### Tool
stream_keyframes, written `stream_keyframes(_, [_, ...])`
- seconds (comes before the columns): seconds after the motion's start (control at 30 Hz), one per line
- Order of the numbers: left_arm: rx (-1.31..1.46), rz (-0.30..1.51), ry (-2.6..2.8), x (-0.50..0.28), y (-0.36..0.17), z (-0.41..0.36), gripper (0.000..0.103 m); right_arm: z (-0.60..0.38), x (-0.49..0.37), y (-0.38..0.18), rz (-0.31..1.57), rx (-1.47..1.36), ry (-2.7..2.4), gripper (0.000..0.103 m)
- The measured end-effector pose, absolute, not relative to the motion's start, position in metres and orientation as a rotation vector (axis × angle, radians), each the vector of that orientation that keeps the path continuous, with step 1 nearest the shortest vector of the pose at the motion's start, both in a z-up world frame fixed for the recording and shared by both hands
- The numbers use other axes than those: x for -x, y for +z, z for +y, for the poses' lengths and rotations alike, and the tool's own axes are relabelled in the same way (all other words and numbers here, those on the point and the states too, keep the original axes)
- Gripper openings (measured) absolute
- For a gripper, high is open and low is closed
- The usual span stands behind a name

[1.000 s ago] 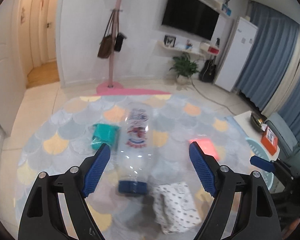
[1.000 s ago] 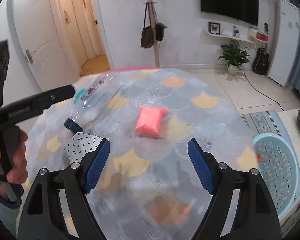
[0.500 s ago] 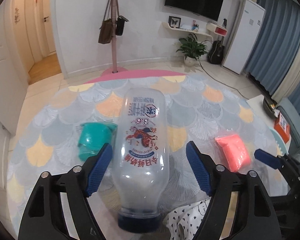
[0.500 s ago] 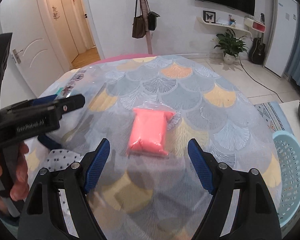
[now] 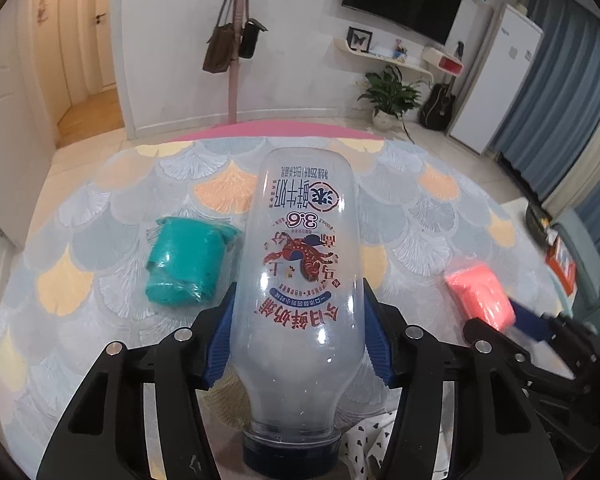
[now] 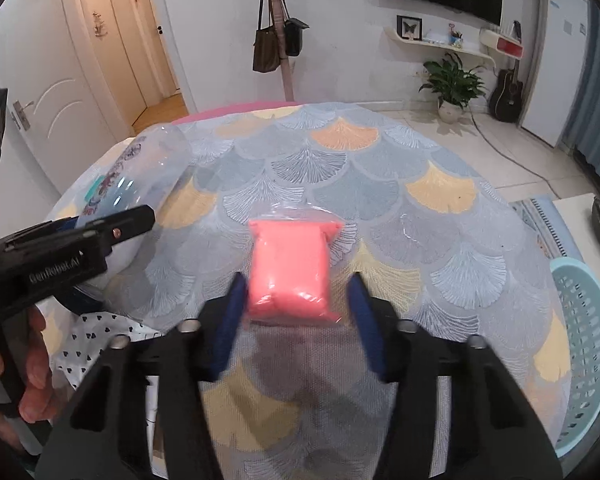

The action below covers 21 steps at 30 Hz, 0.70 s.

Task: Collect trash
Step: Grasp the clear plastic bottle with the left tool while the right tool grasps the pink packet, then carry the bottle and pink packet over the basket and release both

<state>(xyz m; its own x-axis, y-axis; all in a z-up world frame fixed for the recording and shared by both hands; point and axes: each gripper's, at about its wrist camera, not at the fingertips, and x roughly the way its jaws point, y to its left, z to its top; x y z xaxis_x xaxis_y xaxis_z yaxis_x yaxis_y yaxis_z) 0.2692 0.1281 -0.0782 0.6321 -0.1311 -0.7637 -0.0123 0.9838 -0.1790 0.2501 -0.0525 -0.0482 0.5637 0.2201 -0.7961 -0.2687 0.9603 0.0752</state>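
Note:
A clear plastic bottle [image 5: 300, 300] with a blue cap and printed label lies on the patterned table. My left gripper [image 5: 298, 340] is shut on the bottle, its blue pads pressed against both sides. The bottle also shows in the right wrist view [image 6: 140, 172]. A pink packet [image 6: 290, 268] lies in the middle of the table. My right gripper [image 6: 294, 320] straddles the packet's near end, its jaws narrowed and blurred, with small gaps still showing beside the packet. The pink packet also shows in the left wrist view [image 5: 480, 294].
A teal packet [image 5: 186, 264] lies left of the bottle. A white dotted bag [image 6: 96, 344] lies at the near edge. A light blue basket [image 6: 584, 344] stands beside the table on the right. The table [image 6: 440, 208] has a scallop-pattern cloth.
My left gripper has closed onto the bottle. My right gripper has moved forward to the pink packet and its jaws have narrowed around it.

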Motion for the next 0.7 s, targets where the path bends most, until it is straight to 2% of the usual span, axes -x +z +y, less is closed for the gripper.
stream_keyframes(0.03, [0.179,0.879,-0.067,-0.267,-0.076,0.129,0.054,-0.053,-0.249,-0.048,0.924,0.058,0.289,0.037])
stream_keyframes(0.4, [0.219,0.762,-0.140,-0.225,-0.019,0.129,0.054,-0.070,-0.232,-0.029,0.822,0.006,0.297,0.036])
stream_keyframes(0.7, [0.224,0.679,-0.308,-0.195,0.033,0.084,0.054,-0.178,-0.219,0.026,0.763,-0.159,0.153,0.036])
